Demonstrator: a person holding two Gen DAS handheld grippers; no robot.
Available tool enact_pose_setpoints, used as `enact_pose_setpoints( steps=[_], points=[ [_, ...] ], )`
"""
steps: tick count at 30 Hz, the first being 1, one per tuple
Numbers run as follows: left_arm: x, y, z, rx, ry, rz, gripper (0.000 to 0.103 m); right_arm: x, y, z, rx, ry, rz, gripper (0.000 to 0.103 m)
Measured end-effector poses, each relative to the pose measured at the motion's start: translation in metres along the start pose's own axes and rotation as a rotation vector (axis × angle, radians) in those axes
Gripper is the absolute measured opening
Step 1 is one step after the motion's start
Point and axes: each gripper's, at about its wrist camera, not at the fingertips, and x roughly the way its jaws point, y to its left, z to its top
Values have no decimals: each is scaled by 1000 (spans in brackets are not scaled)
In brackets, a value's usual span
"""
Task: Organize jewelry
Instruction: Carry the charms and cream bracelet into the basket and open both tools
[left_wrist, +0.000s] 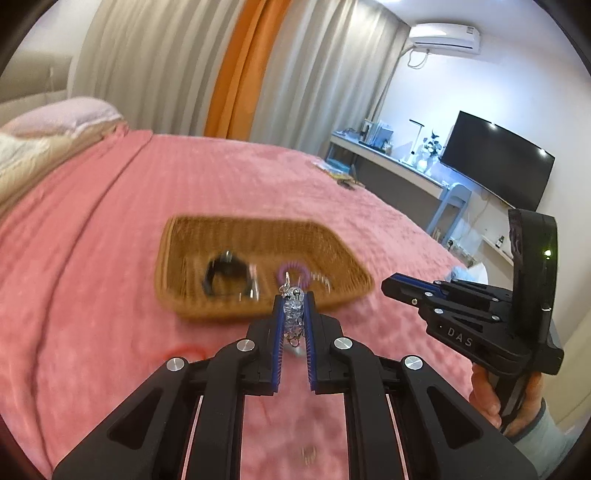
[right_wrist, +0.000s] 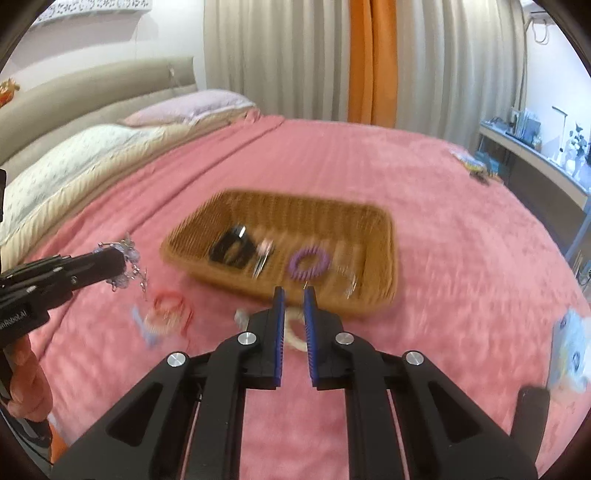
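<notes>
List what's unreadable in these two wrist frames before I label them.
- Left wrist view: motion blur smears the basket; the clear pieces right of the purple ring can't be identified.
- Crystal piece: the left gripper jaws cover its sides, so its type is unclear.
- Right wrist view: the white loop is half hidden behind the right gripper.
- Red bangles: blurred, count unclear.
</notes>
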Motion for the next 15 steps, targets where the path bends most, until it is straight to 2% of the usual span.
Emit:
enact_pose_setpoints(
  steps=[4, 6, 8, 10, 15],
  points=[
    [23, 5, 15, -13, 1, -13, 8, 9, -14, 4, 19, 30, 50, 9],
    [28, 8, 12, -22, 4, -29, 8, 21, -18, -10, 29, 88, 103, 11],
    [31, 9, 6, -22, 9, -27, 9, 33, -21, -24, 45, 130, 126, 19],
    [36, 13, 0, -35, 30, -30, 9, 46, -23, -36, 60, 163, 115, 47],
    [46, 18, -4, -40, 55, -23, 9, 84, -28, -46, 114, 249, 101, 48]
  ],
)
